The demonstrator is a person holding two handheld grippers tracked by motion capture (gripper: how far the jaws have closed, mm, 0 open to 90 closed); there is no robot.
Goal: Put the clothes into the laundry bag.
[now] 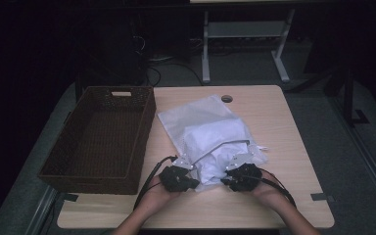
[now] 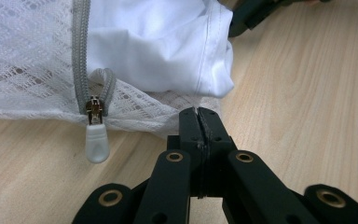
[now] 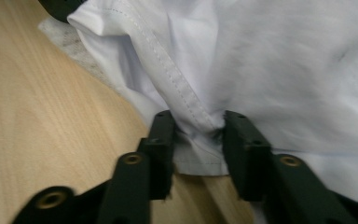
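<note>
At the nine o'clock side of the wooden surface stands a dark woven basket, its long side running toward twelve o'clock. Just beside it, toward three o'clock, lies a white mesh bag with a white cloth spilling out of its open end at six o'clock. The left gripper rests at the bag's seven o'clock corner, held in the person's left hand. In the left gripper view its fingers are pressed together, with the lacy edge of the bag lying right at their tips; whether a fold of mesh is caught between them cannot be told. At ten o'clock from those tips hangs a grey zip with a pale rubbery pull tab resting on the wood, and the cloth's hemmed corner sits at twelve o'clock. The right gripper is at the cloth's five o'clock edge, in the right hand. In the right gripper view its fingers stand partly spread, with a bunched, stitched hem of the cloth between them; both fingers touch the fabric, pinching the fold loosely. The bare wood shows at nine o'clock of them.
</note>
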